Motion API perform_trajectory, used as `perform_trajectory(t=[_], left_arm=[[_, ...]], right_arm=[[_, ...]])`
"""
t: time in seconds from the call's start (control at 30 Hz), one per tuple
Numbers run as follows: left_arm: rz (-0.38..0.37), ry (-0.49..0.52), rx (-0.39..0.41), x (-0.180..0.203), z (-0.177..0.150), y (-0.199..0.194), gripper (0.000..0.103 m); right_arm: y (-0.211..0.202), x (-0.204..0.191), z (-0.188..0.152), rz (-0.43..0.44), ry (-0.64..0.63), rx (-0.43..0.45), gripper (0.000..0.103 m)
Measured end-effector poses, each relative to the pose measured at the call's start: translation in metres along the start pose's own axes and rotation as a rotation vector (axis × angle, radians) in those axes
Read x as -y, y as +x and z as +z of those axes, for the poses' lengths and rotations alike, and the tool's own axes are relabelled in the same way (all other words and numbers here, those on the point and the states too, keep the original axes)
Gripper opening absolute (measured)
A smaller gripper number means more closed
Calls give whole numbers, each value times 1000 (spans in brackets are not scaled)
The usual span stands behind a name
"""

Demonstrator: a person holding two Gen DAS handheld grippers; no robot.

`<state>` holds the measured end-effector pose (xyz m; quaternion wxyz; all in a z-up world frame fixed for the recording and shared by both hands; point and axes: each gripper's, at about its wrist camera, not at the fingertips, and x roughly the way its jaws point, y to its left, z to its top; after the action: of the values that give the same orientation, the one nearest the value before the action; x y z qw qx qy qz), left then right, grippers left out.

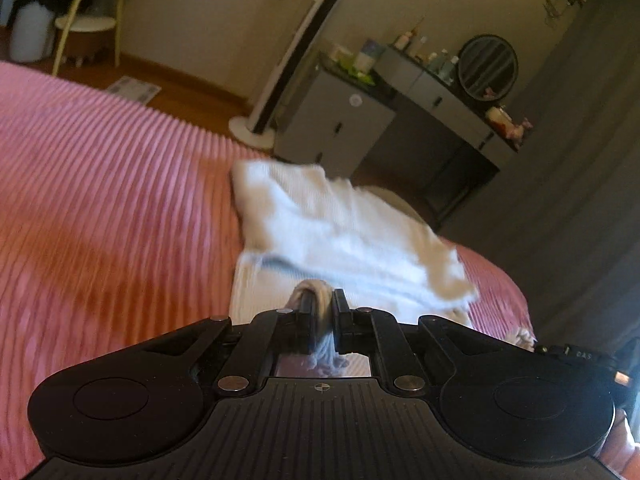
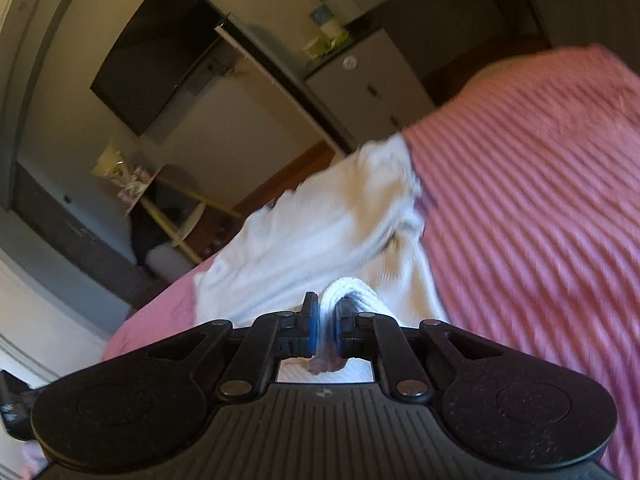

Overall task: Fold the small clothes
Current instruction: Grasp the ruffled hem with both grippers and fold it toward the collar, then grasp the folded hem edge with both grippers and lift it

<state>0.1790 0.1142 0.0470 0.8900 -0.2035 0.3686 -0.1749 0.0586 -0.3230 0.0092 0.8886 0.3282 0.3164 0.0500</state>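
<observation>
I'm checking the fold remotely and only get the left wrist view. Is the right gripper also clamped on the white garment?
Observer: Yes, the right gripper is shut on a bunched edge of the white garment.
Operator: What lies to its right?
Observer: Bare pink ribbed bedcover.
Operator: Anything on the wall that I miss?
Observer: A dark screen hangs there.

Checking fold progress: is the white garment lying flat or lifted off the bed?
Partly lifted. Left gripper and right gripper each pinch a bunched edge of the white garment; its far part drapes toward the pink bedspread.
</observation>
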Motion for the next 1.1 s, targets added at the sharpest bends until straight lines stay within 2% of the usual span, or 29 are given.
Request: perform_trajectory(t=[0.23, 0.3, 0.4, 0.5, 0.57, 0.6, 0.63, 0.67, 0.73, 0.77, 0.9, 0.97, 1.1], left_arm=[[98, -8, 14, -13, 25, 61, 10], [117, -14, 12, -20, 27, 76, 10], [186, 11, 3, -28, 23, 97, 10], [212, 10, 3, -36, 20, 100, 12], [240, 39, 70, -36, 17, 84, 17], [275, 71, 111, -35, 16, 73, 18], [298, 110, 140, -34, 14, 64, 23], [305, 165, 153, -33, 12, 57, 31], [278, 285, 127, -28, 3, 50, 47], [261, 339, 111, -26, -4, 50, 51], [257, 469, 34, -11, -24, 69, 52], [255, 480, 7, -5, -27, 84, 52], [238, 455, 0, 1, -22, 101, 53]], right_arm=[[52, 3, 27, -147, -115, 71, 8], [70, 4, 31, -172, -148, 71, 8], [95, 11, 30, -199, -181, 71, 8], [105, 19, 27, -216, -185, 78, 11], [96, 26, 26, -188, -160, 119, 15], [88, 29, 25, -180, -144, 146, 20], [80, 30, 24, -182, -138, 173, 32], [72, 31, 22, -195, -147, 207, 38], [58, 30, 18, -211, -209, 255, 48], [55, 30, 16, -214, -249, 245, 49], [66, 25, 4, -200, -362, 111, 50], [73, 16, -2, -210, -434, 89, 50], [82, 5, 4, -205, -471, 95, 54]])
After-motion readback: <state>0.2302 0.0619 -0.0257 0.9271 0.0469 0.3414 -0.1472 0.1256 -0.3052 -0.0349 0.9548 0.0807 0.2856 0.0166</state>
